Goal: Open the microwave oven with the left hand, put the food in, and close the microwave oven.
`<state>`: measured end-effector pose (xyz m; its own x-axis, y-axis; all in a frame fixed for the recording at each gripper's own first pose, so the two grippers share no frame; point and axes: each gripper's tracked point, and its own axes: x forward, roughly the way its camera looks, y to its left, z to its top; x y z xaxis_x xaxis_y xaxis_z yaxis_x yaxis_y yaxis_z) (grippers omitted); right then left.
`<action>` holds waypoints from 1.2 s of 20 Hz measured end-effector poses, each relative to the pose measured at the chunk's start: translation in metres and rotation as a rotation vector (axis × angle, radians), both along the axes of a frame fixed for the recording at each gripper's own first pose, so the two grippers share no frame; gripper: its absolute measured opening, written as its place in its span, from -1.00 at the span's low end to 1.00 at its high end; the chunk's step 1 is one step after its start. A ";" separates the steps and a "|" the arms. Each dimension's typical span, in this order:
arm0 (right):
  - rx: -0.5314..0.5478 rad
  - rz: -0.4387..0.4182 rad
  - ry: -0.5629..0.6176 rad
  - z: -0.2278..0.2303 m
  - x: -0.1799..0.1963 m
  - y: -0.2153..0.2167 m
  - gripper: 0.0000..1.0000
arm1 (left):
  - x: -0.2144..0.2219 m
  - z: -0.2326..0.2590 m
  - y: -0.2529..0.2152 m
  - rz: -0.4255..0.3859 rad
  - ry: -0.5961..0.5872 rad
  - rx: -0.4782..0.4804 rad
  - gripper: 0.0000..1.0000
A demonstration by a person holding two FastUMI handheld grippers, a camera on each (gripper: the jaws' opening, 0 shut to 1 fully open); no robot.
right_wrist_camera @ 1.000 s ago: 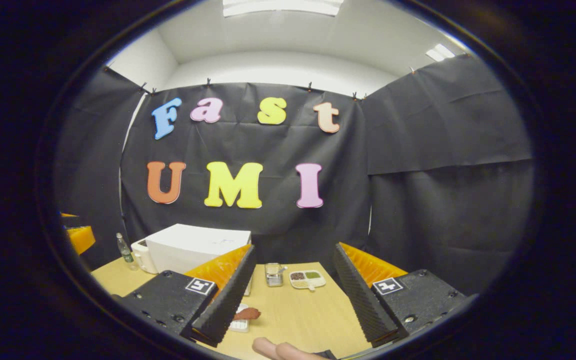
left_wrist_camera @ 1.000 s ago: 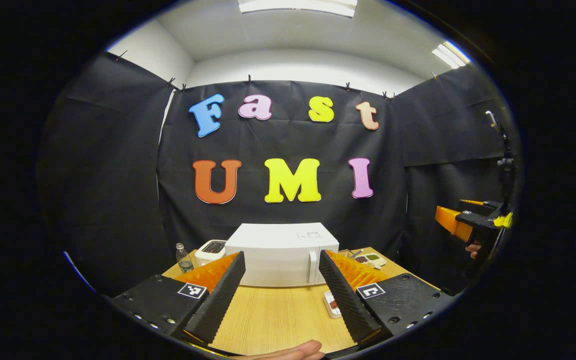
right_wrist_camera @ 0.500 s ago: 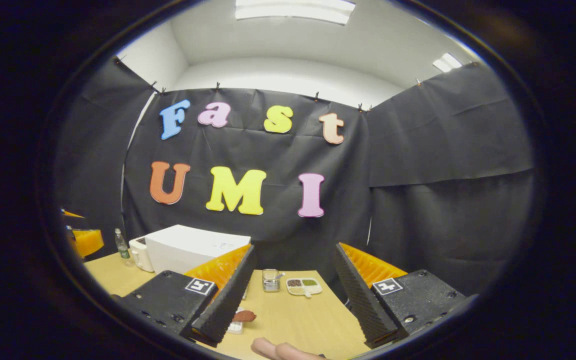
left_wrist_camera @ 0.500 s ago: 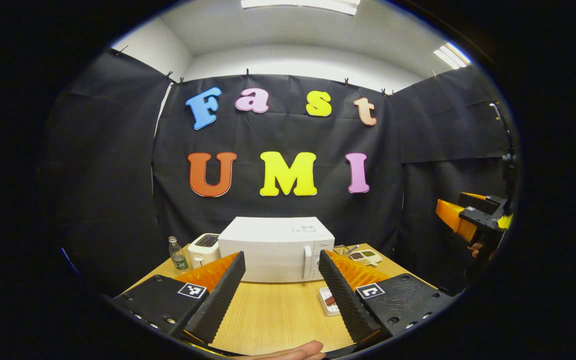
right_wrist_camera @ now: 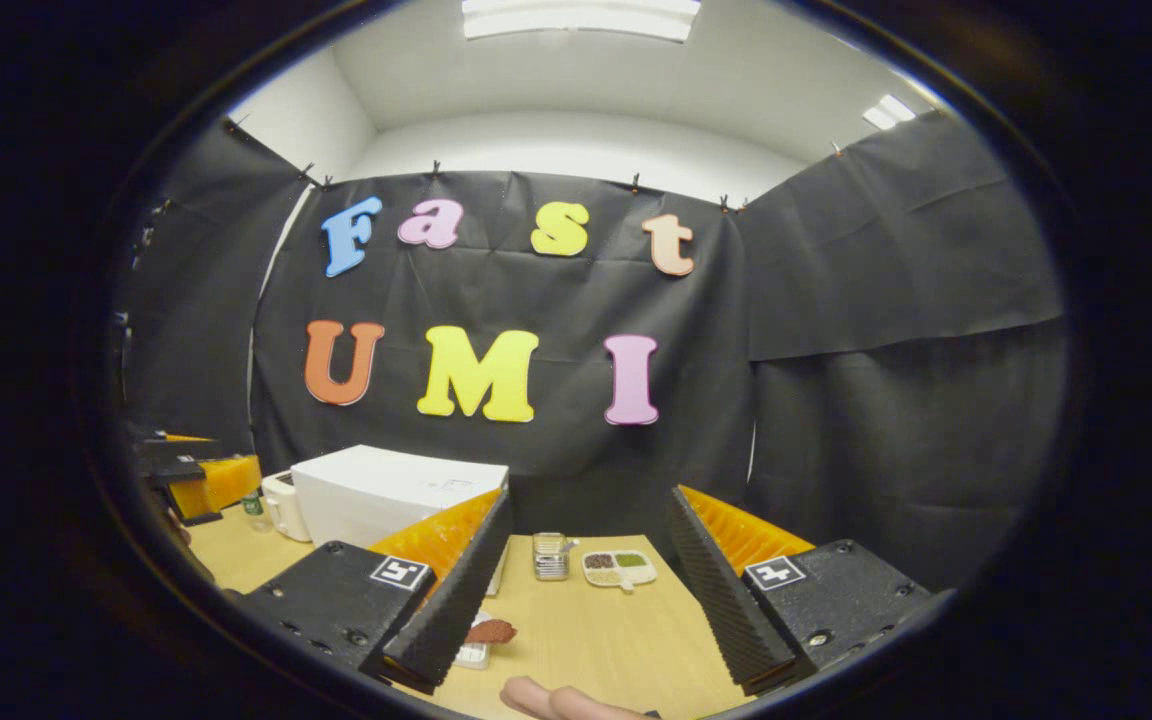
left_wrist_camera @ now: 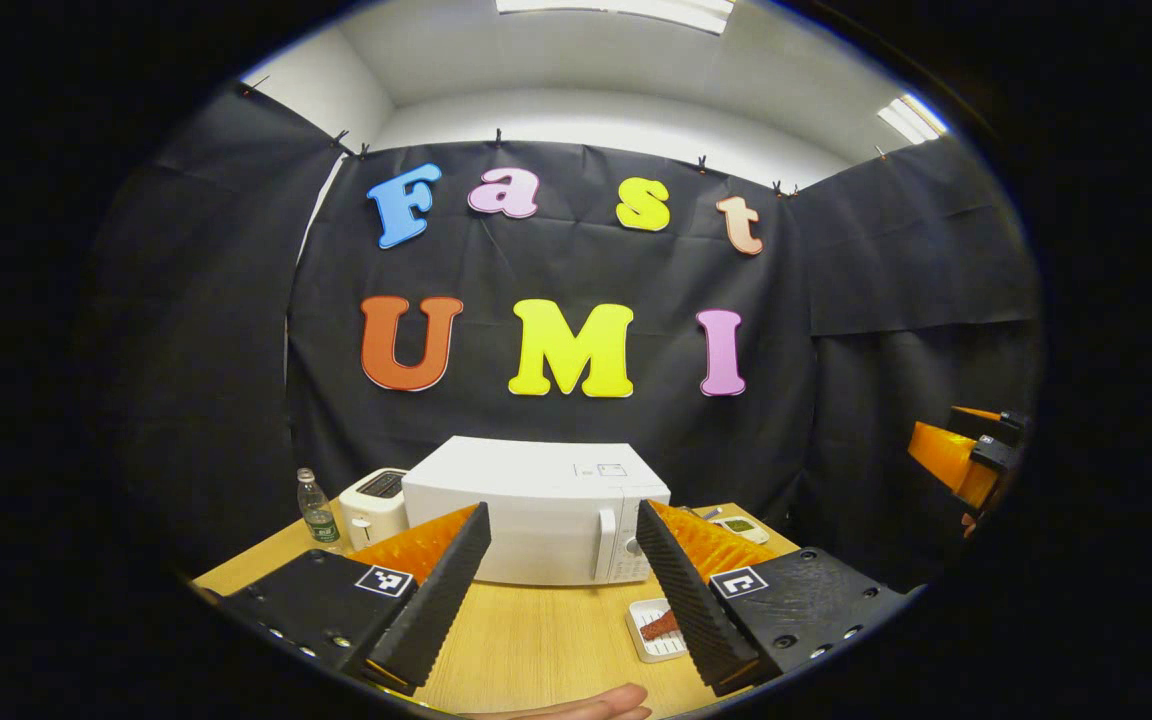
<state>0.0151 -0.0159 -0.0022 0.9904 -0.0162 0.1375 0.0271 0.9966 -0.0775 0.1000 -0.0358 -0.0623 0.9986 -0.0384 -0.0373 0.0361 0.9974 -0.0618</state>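
A bottle (left_wrist_camera: pixel 315 507) and toaster (left_wrist_camera: pixel 373 505) are sitting at the counter's (left_wrist_camera: pixel 546 640) back left. The microwave (left_wrist_camera: pixel 536 510) is standing shut, straight ahead of the left gripper (left_wrist_camera: pixel 561 590), whose fingers are spread wide, holding nothing. The food (left_wrist_camera: pixel 660 626) is lying near the front right. The right gripper (right_wrist_camera: pixel 586 600) is gaping too.

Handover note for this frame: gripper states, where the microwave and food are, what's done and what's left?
Left gripper: open, empty, held off the table, facing the microwave.
Right gripper: open, empty, off to the microwave's right.
Microwave: door shut, handle toward its right side, untouched.
Food: a brownish piece on a small white tray, on the table in front of the microwave's right end.
Done: nothing yet.
Left: open the door with the left gripper, put the food in, close the door.
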 end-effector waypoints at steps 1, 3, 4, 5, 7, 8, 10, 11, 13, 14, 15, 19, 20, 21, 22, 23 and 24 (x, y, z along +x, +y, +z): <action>0.006 -0.006 0.002 -0.003 0.005 -0.005 0.99 | 0.012 -0.008 -0.006 -0.006 0.000 0.000 0.84; 0.006 -0.018 0.009 -0.010 0.015 -0.015 0.99 | 0.037 -0.022 -0.018 -0.020 -0.015 0.017 0.84; 0.006 -0.022 0.013 -0.014 0.020 -0.020 0.99 | 0.052 -0.032 -0.024 -0.022 -0.026 0.024 0.84; 0.005 -0.025 0.019 -0.018 0.025 -0.025 0.99 | 0.064 -0.040 -0.028 -0.016 -0.036 0.021 0.84; 0.010 -0.027 0.039 -0.027 0.034 -0.036 0.99 | 0.094 -0.060 -0.039 -0.011 -0.054 0.005 0.84; 0.018 -0.018 0.038 -0.028 0.039 -0.040 0.99 | 0.108 -0.071 -0.046 -0.017 -0.052 -0.001 0.84; 0.016 -0.016 0.043 -0.034 0.048 -0.050 0.99 | 0.134 -0.096 -0.058 -0.023 -0.034 -0.005 0.84; 0.017 -0.014 0.042 -0.037 0.051 -0.053 0.99 | 0.147 -0.108 -0.066 -0.029 -0.018 -0.002 0.84; 0.024 -0.008 0.047 -0.043 0.056 -0.060 0.99 | 0.168 -0.132 -0.077 -0.037 0.015 0.015 0.84; 0.029 -0.001 0.052 -0.046 0.057 -0.062 0.99 | 0.179 -0.142 -0.076 -0.023 0.029 0.024 0.84; 0.035 0.004 0.054 -0.049 0.058 -0.064 0.99 | 0.189 -0.150 -0.075 -0.010 0.032 0.028 0.84; 0.026 0.007 0.041 -0.052 0.057 -0.079 0.99 | 0.232 -0.178 -0.067 0.038 0.052 0.076 0.85; 0.020 0.006 0.036 -0.052 0.056 -0.082 0.99 | 0.240 -0.183 -0.064 0.050 0.057 0.090 0.85; 0.014 0.004 0.030 -0.052 0.055 -0.085 0.99 | 0.248 -0.190 -0.064 0.051 0.068 0.094 0.85; 0.011 0.005 0.022 -0.051 0.055 -0.087 0.99 | 0.253 -0.198 -0.065 0.043 0.083 0.087 0.84; 0.010 0.008 0.013 -0.051 0.054 -0.088 0.99 | 0.256 -0.204 -0.065 0.051 0.106 0.063 0.85; 0.011 0.017 -0.002 -0.049 0.053 -0.088 0.99 | 0.256 -0.200 -0.067 0.048 0.093 0.048 0.87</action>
<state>0.0677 -0.1035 -0.0514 0.9902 -0.0005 0.1395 0.0099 0.9977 -0.0668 0.3557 -0.1028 -0.2619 0.9914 0.0134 -0.1304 -0.0154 0.9998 -0.0144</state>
